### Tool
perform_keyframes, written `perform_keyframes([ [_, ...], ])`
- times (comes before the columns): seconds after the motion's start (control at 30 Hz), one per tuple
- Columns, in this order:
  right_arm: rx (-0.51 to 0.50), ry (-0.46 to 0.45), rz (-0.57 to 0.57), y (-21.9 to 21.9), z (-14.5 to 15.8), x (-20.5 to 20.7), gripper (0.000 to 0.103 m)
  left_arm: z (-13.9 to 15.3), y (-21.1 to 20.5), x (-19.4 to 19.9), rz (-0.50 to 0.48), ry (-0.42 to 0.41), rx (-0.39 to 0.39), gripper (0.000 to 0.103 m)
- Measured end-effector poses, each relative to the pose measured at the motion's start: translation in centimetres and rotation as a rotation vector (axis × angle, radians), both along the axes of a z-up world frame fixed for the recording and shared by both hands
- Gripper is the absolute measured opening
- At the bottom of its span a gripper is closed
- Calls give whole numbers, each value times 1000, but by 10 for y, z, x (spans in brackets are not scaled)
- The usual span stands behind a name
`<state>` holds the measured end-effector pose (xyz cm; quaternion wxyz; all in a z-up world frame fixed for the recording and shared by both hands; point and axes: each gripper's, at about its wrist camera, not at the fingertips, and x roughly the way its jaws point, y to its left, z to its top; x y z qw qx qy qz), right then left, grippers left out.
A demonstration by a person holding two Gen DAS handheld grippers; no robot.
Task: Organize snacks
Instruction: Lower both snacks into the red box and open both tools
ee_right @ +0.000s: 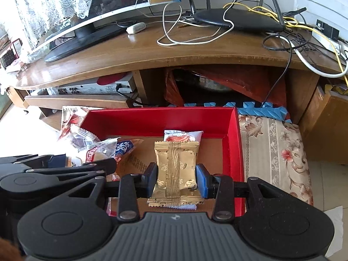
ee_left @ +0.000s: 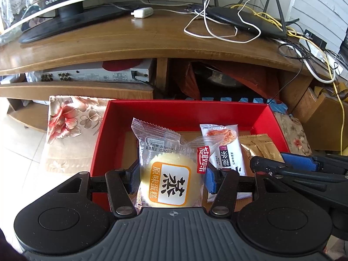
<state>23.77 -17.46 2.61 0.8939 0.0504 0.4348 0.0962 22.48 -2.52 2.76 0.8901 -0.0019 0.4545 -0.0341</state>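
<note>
Left gripper [ee_left: 171,179]: its blue pads [ee_left: 210,179] are pressed against both sides of a clear-wrapped steamed cake [ee_left: 168,182], a round yellow cake with an orange-edged label, held above the near half of the red box [ee_left: 184,111].

Right gripper [ee_right: 176,180]: clamped on a gold snack packet [ee_right: 176,169], one blue pad on each long edge, the packet upright and facing the camera, its crimped bottom seam hanging just below the fingers.

Gripper spacing: the two tools are side by side; the right one's blue-tipped fingers show at the right edge of the left view, just beside the cake's wrapper.

White noodle packet [ee_left: 221,148]: lies flat on the box's cardboard floor, between the cake and the gold packet; in the right view its top end pokes out behind the gold packet.

Red box: open, low-walled, sitting on a floral cushion [ee_right: 276,152].

Other snacks: in the right view a few more clear wrappers [ee_right: 87,137] hang over the box's left wall; which are inside I cannot tell.

Behind: blue foam mat [ee_right: 261,109] at the box's far edge, then a wooden TV stand [ee_left: 130,41].

On the stand: a TV [ee_left: 54,10], a black router [ee_left: 245,21] and tangled cables [ee_left: 217,30].
</note>
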Motion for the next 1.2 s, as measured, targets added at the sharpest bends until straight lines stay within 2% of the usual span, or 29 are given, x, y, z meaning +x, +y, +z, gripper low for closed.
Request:
perform_keyframes([
  [0.47, -23, 44, 20, 5, -29, 19, 37, -29, 1, 14, 18, 49, 39, 62],
  [0.9, -29, 73, 26, 3, -43, 27, 38, -38, -1, 15, 11, 70, 61, 63],
  [1.2, -44, 62, 22, 3, -41, 25, 38, -35, -2, 11, 6, 46, 93, 70],
])
